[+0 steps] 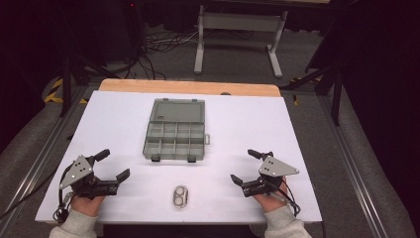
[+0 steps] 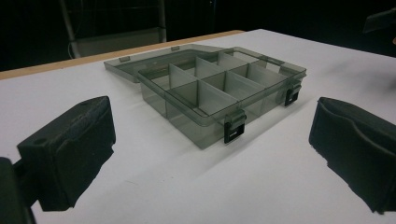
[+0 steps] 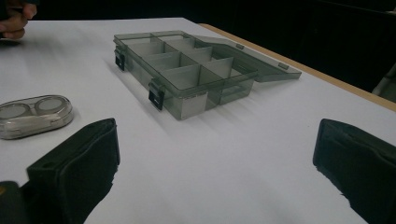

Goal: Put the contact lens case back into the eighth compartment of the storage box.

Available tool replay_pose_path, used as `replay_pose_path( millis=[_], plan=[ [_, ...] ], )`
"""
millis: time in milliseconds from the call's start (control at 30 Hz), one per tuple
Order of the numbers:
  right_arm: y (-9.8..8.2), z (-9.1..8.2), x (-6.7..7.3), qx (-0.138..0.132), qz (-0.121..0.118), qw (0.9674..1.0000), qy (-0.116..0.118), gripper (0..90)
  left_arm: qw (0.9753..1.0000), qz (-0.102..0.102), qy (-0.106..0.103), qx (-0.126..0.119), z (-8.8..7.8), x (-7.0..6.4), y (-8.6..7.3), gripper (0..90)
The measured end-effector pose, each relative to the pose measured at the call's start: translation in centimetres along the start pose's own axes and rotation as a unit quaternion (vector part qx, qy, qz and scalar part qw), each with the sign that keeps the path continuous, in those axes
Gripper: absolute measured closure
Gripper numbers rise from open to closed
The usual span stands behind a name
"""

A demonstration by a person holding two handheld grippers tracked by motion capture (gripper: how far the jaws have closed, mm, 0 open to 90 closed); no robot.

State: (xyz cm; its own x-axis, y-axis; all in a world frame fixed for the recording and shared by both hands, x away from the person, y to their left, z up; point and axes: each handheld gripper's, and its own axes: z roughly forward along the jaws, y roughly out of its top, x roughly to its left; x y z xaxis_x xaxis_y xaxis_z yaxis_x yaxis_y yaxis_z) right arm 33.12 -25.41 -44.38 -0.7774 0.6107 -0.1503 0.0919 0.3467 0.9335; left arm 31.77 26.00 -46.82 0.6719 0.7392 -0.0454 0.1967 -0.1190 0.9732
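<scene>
You're working in some kind of lab or recording studio: black curtains are hanging all around the white table (image 1: pixel 297 129), cables (image 1: pixel 153 49) are snaking over grey carpet behind it, and a metal stand (image 1: pixel 240 29) is sitting farther back.

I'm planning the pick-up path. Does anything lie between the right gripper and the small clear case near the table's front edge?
Nothing visible: bare white table separates the right gripper, jaws open, from the small clear case. The compartment box sits farther back.
</scene>
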Motion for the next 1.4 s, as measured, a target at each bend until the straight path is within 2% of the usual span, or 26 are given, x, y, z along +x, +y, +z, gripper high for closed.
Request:
replay_pose_path(
  millis=[167, 733, 900, 1200, 1300, 1400],
  plan=[
    [0.0, 0.0, 0.1, 0.001, -0.006, 1.0, 0.003, 1.7, 1.0, 0.0, 0.001, 0.0, 0.0, 0.0, 0.0, 1.2],
    [0.0, 0.2, 0.1, 0.007, 0.0, 0.9999, 0.008, 2.3, 1.0, 0.001, 0.001, -0.003, 0.0, -0.1, 0.0, 1.1],
    [0.3, 0.3, 0.3, 0.016, -0.006, 0.9998, 0.008, 2.2, 1.0, 0.002, 0.002, -0.002, 0.0, -0.1, 0.0, 1.1],
    [1.5, 0.1, 0.3, 0.012, -0.003, 0.9998, 0.016, 2.2, 1.0, 0.003, 0.003, 0.0, 0.0, -0.1, 0.0, 1.1],
    [2.2, -0.1, 0.3, 0.009, 0.012, 0.9995, 0.028, 2.0, 1.0, 0.002, 0.003, 0.001, 0.0, -0.1, 0.0, 1.1],
    [3.1, -0.2, 0.3, 0.009, 0.007, 0.9996, 0.027, 1.9, 1.0, 0.003, 0.004, 0.001, 0.0, -0.1, 0.0, 1.1]
  ],
)
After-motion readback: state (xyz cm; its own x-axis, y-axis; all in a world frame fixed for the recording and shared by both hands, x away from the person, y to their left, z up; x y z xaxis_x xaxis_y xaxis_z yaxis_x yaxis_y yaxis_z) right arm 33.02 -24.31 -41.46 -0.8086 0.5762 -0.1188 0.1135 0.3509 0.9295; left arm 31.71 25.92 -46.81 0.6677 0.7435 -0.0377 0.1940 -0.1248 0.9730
